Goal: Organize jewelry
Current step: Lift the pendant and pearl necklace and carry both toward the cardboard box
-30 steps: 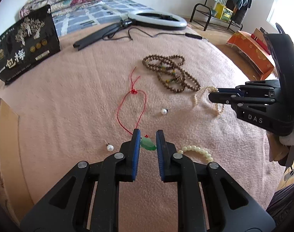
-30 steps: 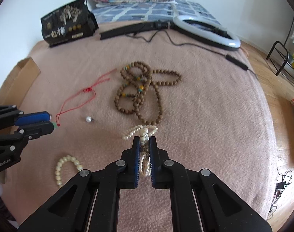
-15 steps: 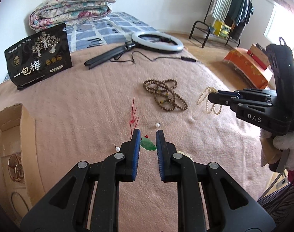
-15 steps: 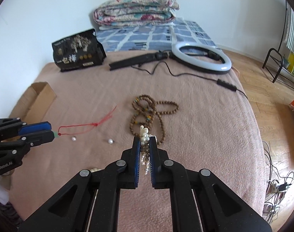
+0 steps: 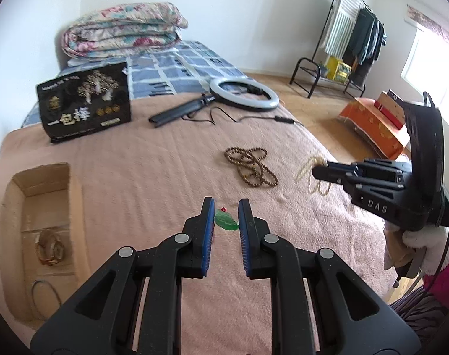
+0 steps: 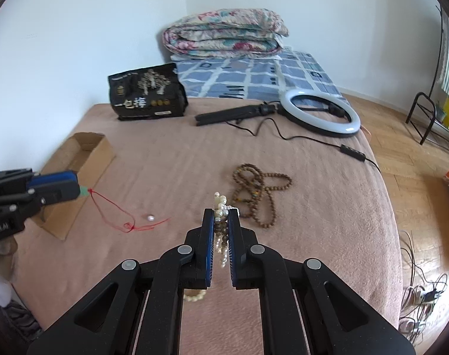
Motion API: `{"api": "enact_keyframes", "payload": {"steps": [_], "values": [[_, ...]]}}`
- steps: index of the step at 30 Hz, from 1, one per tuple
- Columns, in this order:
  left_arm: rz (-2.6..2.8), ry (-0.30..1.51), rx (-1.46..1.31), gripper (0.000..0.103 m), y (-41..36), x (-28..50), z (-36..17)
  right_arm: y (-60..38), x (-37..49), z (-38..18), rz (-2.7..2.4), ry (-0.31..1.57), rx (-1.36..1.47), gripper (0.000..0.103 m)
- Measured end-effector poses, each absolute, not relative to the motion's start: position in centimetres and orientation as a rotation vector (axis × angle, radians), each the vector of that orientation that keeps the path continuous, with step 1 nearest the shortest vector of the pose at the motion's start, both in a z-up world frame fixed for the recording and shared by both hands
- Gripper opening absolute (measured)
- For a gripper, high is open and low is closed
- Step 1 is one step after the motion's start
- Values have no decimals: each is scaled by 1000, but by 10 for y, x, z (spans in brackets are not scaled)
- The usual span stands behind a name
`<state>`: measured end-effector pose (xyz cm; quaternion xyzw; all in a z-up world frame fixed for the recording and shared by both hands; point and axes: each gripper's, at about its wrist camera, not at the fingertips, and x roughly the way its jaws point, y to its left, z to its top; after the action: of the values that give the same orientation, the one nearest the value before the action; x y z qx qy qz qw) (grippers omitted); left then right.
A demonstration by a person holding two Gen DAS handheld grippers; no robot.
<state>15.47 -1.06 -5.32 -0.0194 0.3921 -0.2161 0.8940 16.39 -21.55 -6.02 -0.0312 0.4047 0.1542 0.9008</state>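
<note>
My left gripper (image 5: 226, 210) is shut on a green leaf pendant (image 5: 226, 222) and holds it above the pink blanket. Its red cord (image 6: 115, 210) hangs from the gripper down to the blanket in the right wrist view. My right gripper (image 6: 221, 217) is shut on a pearl necklace (image 6: 220, 207), lifted off the blanket; the strands dangle below it (image 5: 314, 177). A brown wooden bead necklace (image 6: 258, 195) lies on the blanket ahead. A loose pearl (image 6: 150, 217) lies near the cord. An open cardboard box (image 5: 38, 236) at the left holds bangles.
A black printed bag (image 5: 84, 103) stands at the back left. A ring light (image 5: 243, 91) with tripod and cable lies at the back. A pearl bracelet (image 6: 194, 295) lies under my right gripper. The blanket's edge drops to the wooden floor (image 6: 425, 177) at the right.
Both grippers have risen from the blanket with their jewelry. The pendant's cord has lifted and trails toward the box side. The pearl necklace now hangs free.
</note>
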Motion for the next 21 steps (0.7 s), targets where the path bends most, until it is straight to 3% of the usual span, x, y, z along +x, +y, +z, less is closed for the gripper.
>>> {"api": "enact_keyframes", "payload": {"steps": [21], "values": [[-234, 656, -84, 15, 114, 108, 1, -118, 132, -42, 509, 814, -97, 7]]}}
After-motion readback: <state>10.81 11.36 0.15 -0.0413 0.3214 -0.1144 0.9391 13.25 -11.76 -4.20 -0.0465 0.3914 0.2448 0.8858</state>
